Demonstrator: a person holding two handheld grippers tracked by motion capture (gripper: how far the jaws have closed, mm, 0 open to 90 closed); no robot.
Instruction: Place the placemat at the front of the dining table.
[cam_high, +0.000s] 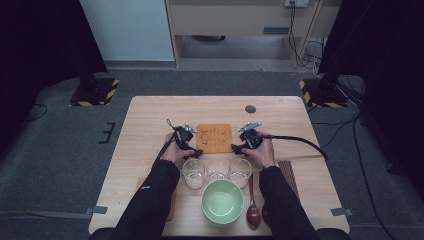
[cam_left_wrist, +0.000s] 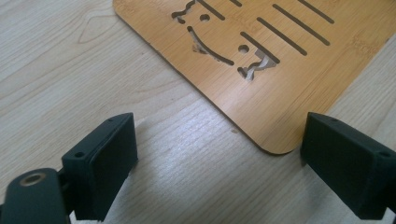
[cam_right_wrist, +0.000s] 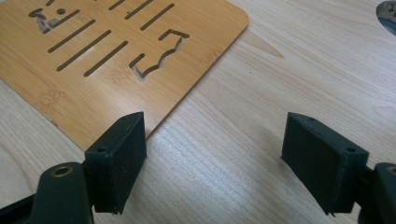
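Both grippers' jaws stand released: left gripper (cam_left_wrist: 219, 154) has the bamboo trivet (cam_left_wrist: 280, 70) corner just beyond its fingertips, right gripper (cam_right_wrist: 215, 158) likewise.

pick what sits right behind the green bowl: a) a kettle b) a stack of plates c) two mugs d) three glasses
d: in the high view three clear glasses stand in a row just behind the green bowl, between it and the orange board.
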